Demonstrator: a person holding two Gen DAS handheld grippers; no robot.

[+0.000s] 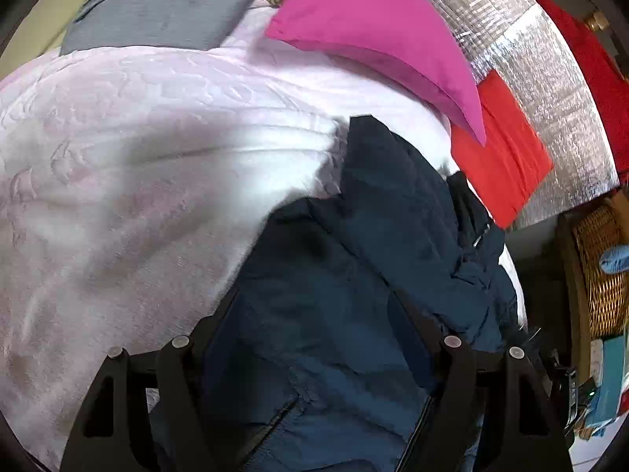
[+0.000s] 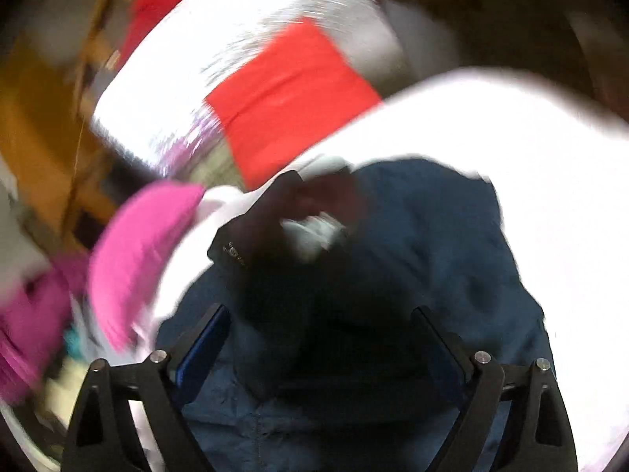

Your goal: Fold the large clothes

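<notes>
A dark navy padded jacket (image 1: 373, 216) lies crumpled on a pale pink embossed blanket (image 1: 137, 157). My left gripper (image 1: 314, 303) hovers low over the jacket's lower part. Its black fingers are spread wide and fabric lies under and between them, with nothing pinched. In the blurred right wrist view the same jacket (image 2: 432, 236) shows its collar with a white label (image 2: 314, 232). My right gripper (image 2: 320, 310) stands wide open above it, its blue pads bare. The blanket (image 2: 530, 157) glares white there.
A magenta pillow (image 1: 373, 19) and a grey cloth (image 1: 169, 4) lie at the blanket's far side. A folded red cloth (image 1: 503, 149) rests on a silver foil mat (image 1: 530, 59). A wicker basket (image 1: 601, 275) stands at the right.
</notes>
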